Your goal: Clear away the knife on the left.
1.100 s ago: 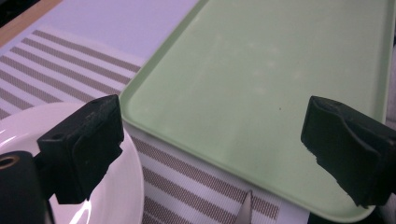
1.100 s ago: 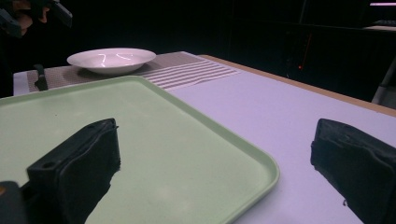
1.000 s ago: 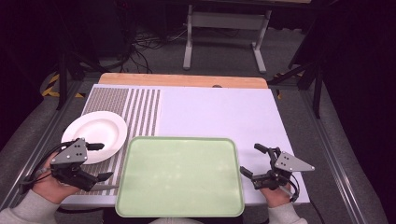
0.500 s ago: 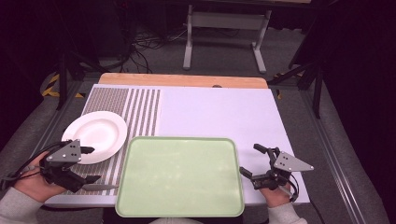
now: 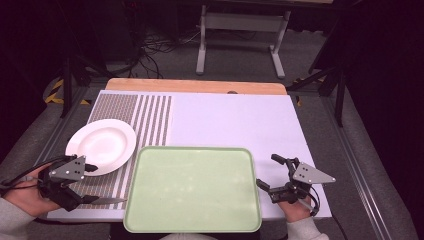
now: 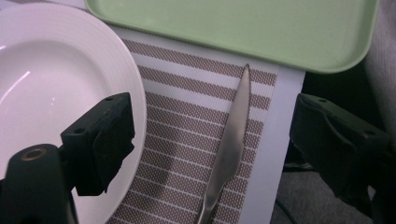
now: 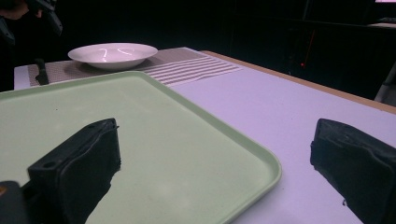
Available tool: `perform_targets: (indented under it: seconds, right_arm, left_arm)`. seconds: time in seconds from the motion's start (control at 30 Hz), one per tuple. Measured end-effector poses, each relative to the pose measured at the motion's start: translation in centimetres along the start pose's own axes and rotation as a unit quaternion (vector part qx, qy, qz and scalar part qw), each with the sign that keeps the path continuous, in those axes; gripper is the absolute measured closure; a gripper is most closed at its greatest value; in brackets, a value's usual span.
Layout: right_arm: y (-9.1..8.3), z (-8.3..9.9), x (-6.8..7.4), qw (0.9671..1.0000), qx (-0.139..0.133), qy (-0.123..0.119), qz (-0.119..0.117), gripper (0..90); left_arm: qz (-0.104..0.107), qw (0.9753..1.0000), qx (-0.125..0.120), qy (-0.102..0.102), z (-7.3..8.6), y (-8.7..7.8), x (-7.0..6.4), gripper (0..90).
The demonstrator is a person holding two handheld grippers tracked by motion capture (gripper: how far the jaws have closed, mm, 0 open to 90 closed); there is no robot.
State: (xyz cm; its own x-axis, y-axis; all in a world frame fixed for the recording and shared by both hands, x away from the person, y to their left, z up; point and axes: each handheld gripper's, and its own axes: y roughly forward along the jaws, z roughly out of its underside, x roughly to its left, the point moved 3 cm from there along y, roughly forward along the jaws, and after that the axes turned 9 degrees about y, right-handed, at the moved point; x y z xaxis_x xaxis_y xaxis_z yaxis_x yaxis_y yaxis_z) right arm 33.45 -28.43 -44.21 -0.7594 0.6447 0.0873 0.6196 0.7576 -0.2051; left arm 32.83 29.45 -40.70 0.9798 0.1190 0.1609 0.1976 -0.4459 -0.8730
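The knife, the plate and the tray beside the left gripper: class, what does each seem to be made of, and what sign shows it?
Knife: probably steel, brushed silver-grey with a dull sheen.
Plate: likely glazed ceramic, glossy white with bright reflections and fine rings on its rim; melamine is possible.
Tray: apparently plastic, matt pale green with a rounded moulded rim.

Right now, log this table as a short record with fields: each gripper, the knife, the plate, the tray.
left gripper: open, jaws either side of the knife, not closed on it
right gripper: open, beside the tray's right edge, holding nothing
knife: flat on the striped mat, tip toward the tray
plate: white, empty, on the mat
tray: green, empty
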Motion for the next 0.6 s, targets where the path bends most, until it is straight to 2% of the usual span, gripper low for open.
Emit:
perform_targets:
  seconds: [0.13,0.17,0.2,0.23,0.3,0.5,0.53,0.57,0.6]
  right_arm:
    - [0.0,0.0,0.0,1.0,0.001,-0.001,0.0,2.3]
    - [0.0,0.0,0.0,1.0,0.002,-0.001,-0.001,2.3]
    - [0.0,0.0,0.0,1.0,0.002,-0.001,-0.001,2.3]
    - [0.1,0.0,0.0,1.0,0.002,0.0,-0.001,2.2]
    - [0.1,0.0,-0.1,1.0,0.001,0.0,-0.001,2.2]
    - [0.2,0.0,-0.1,1.0,0.004,-0.001,-0.001,2.2]
    - [0.2,0.0,-0.1,1.0,0.003,-0.001,-0.002,2.2]
    - [0.2,0.0,-0.1,1.0,0.002,-0.001,-0.003,2.2]
    - [0.2,0.0,-0.1,1.0,0.002,-0.001,-0.003,2.2]
  left_arm:
    - [0.015,0.9995,0.029,-0.001,0.8,0.3,0.2,18.7]
    - [0.026,0.9984,0.049,-0.003,1.1,0.4,0.2,19.8]
    - [0.026,0.9984,0.049,-0.003,1.1,0.4,0.2,20.1]
    - [0.034,0.9973,0.064,-0.004,1.3,0.5,0.3,20.1]
    - [0.036,0.9957,0.085,-0.005,1.6,0.5,0.5,20.8]
    - [0.053,0.9917,0.117,-0.001,2.2,0.7,0.8,25.9]
    - [0.054,0.9907,0.125,0.0,2.3,0.8,0.8,26.9]
    - [0.058,0.988,0.143,-0.003,2.5,1.0,0.9,27.5]
    - [0.058,0.988,0.143,-0.003,2.5,1.0,0.9,28.5]
